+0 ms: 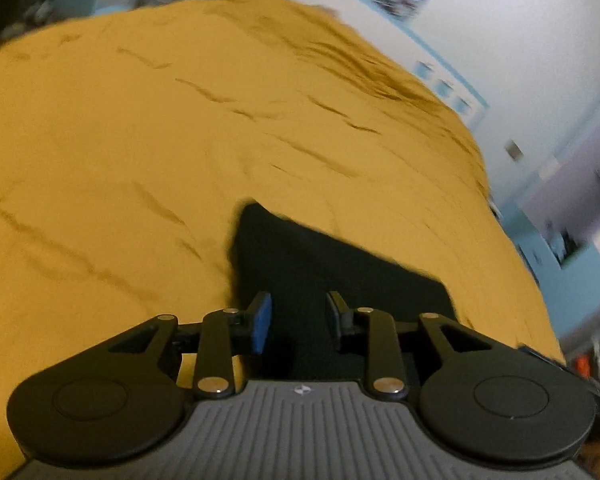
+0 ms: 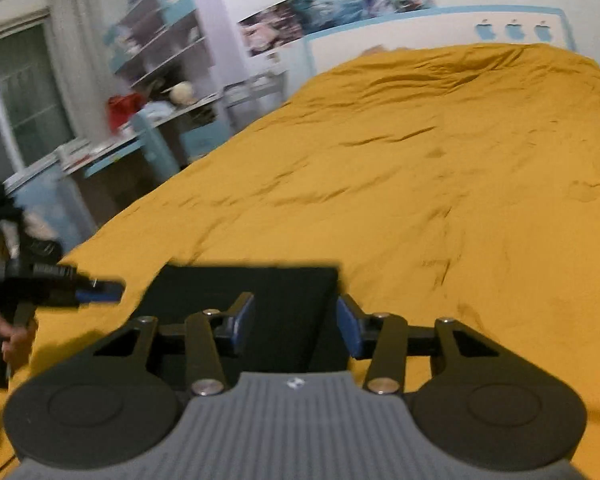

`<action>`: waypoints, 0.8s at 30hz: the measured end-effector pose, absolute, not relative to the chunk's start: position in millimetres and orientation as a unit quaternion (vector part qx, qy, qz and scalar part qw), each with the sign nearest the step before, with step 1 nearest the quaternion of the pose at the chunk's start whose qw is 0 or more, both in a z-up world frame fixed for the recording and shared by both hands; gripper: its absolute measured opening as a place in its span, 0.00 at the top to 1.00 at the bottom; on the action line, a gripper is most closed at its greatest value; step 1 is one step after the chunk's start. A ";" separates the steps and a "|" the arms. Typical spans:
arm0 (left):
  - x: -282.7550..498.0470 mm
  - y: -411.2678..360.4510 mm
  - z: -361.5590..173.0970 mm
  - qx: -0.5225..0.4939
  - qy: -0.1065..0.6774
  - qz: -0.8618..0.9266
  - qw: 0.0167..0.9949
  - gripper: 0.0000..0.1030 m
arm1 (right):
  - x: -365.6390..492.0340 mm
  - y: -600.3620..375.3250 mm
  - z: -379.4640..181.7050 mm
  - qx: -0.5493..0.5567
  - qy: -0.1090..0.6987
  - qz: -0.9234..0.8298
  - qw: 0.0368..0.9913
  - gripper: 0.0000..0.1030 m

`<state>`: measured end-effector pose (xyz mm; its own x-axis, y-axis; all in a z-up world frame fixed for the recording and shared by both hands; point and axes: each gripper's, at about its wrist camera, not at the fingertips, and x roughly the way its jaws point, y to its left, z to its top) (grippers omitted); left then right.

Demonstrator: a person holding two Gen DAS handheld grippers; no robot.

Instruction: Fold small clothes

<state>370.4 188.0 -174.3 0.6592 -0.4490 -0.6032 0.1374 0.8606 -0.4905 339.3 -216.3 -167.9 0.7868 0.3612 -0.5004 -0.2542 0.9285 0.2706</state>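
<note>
My left gripper (image 1: 298, 320) is released, its jaws apart with nothing between them, and my right gripper (image 2: 296, 326) is the same: spread wide and holding nothing. The dark garment (image 1: 324, 272) lies flat on the yellow bedspread (image 1: 140, 160), in the lower middle of the left view, just ahead of my fingers. In the right view the same dark garment (image 2: 260, 292) sits in the lower middle as a neat rectangle with straight edges, so I judge it is already folded at least once. My left gripper (image 2: 100, 290) shows at the left edge of that view, beside the cloth and, as far as I can see, not touching it.

I think this piece is light, thin and soft, so it will sag and follow gravity when I lift it. The bedspread under it is also soft and wrinkled, so I could pinch both layers by mistake. I would take hold at two corners of one edge, pinching only the dark cloth.
</note>
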 end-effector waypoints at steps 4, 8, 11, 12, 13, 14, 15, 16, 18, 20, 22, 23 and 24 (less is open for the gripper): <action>297.5 154.6 -161.6 -0.154 0.394 -0.187 0.887 0.52 | 296.4 -201.6 -167.6 0.074 0.305 0.188 0.931 0.57; 267.0 121.6 -178.9 -0.171 0.421 -0.229 0.861 0.52 | 277.2 -192.7 -182.0 0.052 0.309 0.193 0.930 0.46; 255.3 112.3 -197.1 -0.173 0.436 -0.225 0.854 0.52 | 275.4 -198.8 -200.0 0.058 0.337 0.174 0.923 0.46; 252.5 110.9 -202.5 -0.174 0.436 -0.220 0.855 0.53 | 275.4 -201.3 -206.5 0.057 0.347 0.167 0.921 0.47; 252.0 109.5 -207.1 -0.177 0.438 -0.221 0.853 0.53 | 273.8 -203.5 -214.2 0.055 0.356 0.161 0.919 0.49; 249.8 108.7 -211.7 -0.175 0.443 -0.221 0.851 0.53 | 272.4 -204.5 -220.4 0.049 0.359 0.160 0.918 0.49; 249.1 106.9 -215.6 -0.170 0.443 -0.220 0.852 0.53 | 270.8 -204.0 -227.7 0.043 0.358 0.160 0.919 0.49; 248.9 108.8 -215.6 -0.166 0.441 -0.221 0.854 0.53 | 267.1 -202.8 -233.5 0.037 0.354 0.158 0.921 0.49; 247.6 104.7 -211.2 -0.156 0.435 -0.220 0.859 0.53 | 262.5 -198.5 -236.9 0.025 0.345 0.154 0.926 0.49; 240.3 104.9 -201.0 -0.167 0.431 -0.213 0.861 0.53 | 260.9 -197.7 -229.8 0.034 0.344 0.145 0.927 0.49; 223.5 106.9 -192.8 -0.180 0.418 -0.210 0.865 0.52 | 250.3 -200.6 -219.4 0.061 0.335 0.139 0.930 0.46; 215.2 109.3 -189.9 -0.183 0.408 -0.209 0.870 0.50 | 243.6 -201.8 -213.7 0.072 0.326 0.143 0.932 0.44; 213.0 109.4 -186.9 -0.183 0.403 -0.207 0.873 0.48 | 237.0 -201.4 -209.1 0.075 0.321 0.149 0.932 0.41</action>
<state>213.0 109.4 -186.9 0.5905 -0.5082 -0.6269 0.2133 0.8475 -0.4861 237.0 -201.4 -209.1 0.7495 0.3260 -0.5762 -0.2291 0.9443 0.2362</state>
